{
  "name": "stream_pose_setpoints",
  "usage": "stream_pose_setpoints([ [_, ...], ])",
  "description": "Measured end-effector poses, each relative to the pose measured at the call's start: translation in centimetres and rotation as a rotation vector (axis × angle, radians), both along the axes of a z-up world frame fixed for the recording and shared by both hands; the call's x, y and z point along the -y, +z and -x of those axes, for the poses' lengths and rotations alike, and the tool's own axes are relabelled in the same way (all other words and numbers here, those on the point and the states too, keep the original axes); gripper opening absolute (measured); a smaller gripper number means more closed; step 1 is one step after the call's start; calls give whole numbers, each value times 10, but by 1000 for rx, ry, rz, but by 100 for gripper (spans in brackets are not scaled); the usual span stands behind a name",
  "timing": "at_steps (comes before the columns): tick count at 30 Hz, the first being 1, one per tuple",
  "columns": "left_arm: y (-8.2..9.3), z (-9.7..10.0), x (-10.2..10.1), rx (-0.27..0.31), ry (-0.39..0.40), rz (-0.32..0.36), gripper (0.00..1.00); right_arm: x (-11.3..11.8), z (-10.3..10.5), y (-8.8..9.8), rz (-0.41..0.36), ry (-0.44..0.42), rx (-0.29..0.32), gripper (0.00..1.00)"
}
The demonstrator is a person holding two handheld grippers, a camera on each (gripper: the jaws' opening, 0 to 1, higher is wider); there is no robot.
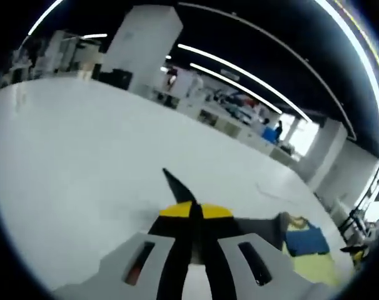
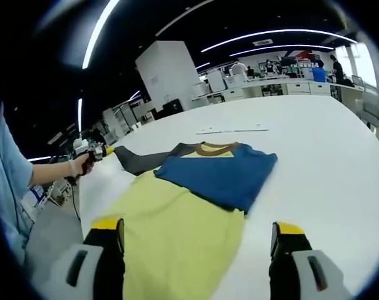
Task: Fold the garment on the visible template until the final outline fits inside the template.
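The garment lies on the white table (image 2: 314,162). It has a pale yellow body (image 2: 177,231), a blue part (image 2: 221,172) folded over it, a brown collar (image 2: 216,148) and a dark grey sleeve (image 2: 136,159) stretched out to the left. My left gripper (image 2: 101,152), held by a gloved hand (image 2: 80,165), is shut on that sleeve's end. In the left gripper view the shut gripper (image 1: 192,211) pinches the grey sleeve (image 1: 258,228), which leads right to the blue (image 1: 305,240) and yellow (image 1: 318,267) cloth. My right gripper (image 2: 197,244) stands wide open over the yellow body, holding nothing.
A thin pale strip (image 2: 233,130) lies on the table beyond the collar. A person's light blue sleeve (image 2: 5,187) is at the left, by the table's near edge. Desks, a white column (image 2: 167,75) and people stand far behind.
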State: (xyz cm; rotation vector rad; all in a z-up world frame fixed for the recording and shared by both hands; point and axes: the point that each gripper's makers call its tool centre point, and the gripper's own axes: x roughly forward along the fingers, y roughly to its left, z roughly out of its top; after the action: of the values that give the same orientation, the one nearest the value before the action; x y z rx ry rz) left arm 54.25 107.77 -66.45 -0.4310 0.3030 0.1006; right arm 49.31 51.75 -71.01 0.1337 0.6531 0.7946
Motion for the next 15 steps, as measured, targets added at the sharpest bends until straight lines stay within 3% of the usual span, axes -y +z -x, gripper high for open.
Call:
stream_pose_setpoints([
  [6,33,-21,43,78,-100,25,0,-5,0,1,-19,5,2,97],
  [12,42,-48,102,92,-230,14,0,-9,1,0,-39,10,0,97],
  [15,44,-58,135,99,-278,49,0,-9,1,2,-53,7,0,97],
])
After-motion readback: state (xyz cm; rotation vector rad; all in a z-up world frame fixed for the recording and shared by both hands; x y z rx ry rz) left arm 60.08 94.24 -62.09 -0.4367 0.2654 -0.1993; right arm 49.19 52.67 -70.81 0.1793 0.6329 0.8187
